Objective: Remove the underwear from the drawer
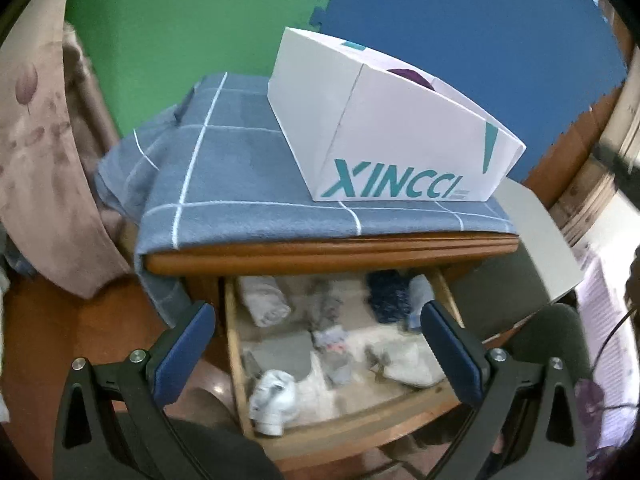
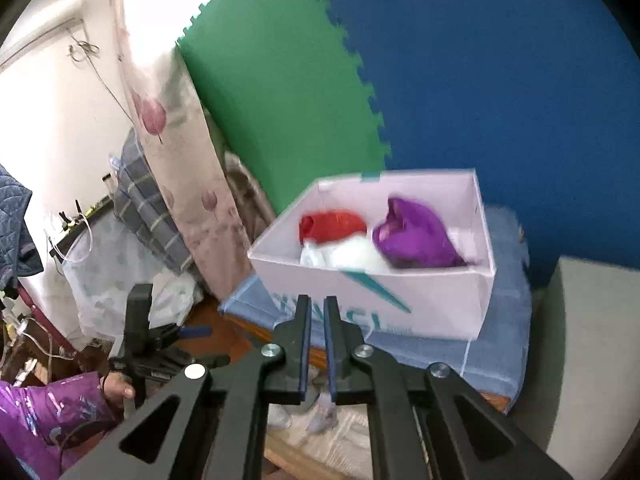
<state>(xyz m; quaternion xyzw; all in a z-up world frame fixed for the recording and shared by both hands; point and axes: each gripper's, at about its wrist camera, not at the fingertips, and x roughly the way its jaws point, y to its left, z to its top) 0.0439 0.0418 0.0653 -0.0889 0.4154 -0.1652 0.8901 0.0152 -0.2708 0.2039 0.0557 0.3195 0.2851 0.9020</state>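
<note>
- The open wooden drawer (image 1: 240,344) of the brown bedside cabinet lies directly under and ahead of the left gripper (image 1: 318,330). It is full of folded and rolled small garments in white, grey and dark blue; these look like the underwear, though the picture is blurred.
- I judge that the step in hand is the reach for the next piece: some pieces are already out, because a red garment (image 2: 332,224), a white garment (image 2: 344,256) and a purple garment (image 2: 416,236) lie inside the white cardboard box with teal letters (image 1: 400,152). This box stands on the blue checked cloth (image 1: 224,168) that covers the cabinet top, above and beyond the left gripper.
- The left gripper is spread wide, its blue-padded fingers (image 1: 184,348) on both sides of the drawer, and it holds nothing and touches nothing.
- The right gripper (image 2: 318,308) is closed almost fully, with only a thin gap between the jaws. I see no cloth between them, so it seems empty. It points toward the front wall of the box, with the drawer partly visible below it.
- The next move probably calls for lowering the left gripper into the drawer onto one single piece, for example the white rolled garment (image 1: 274,402) near the front, and closing on it alone.
</note>
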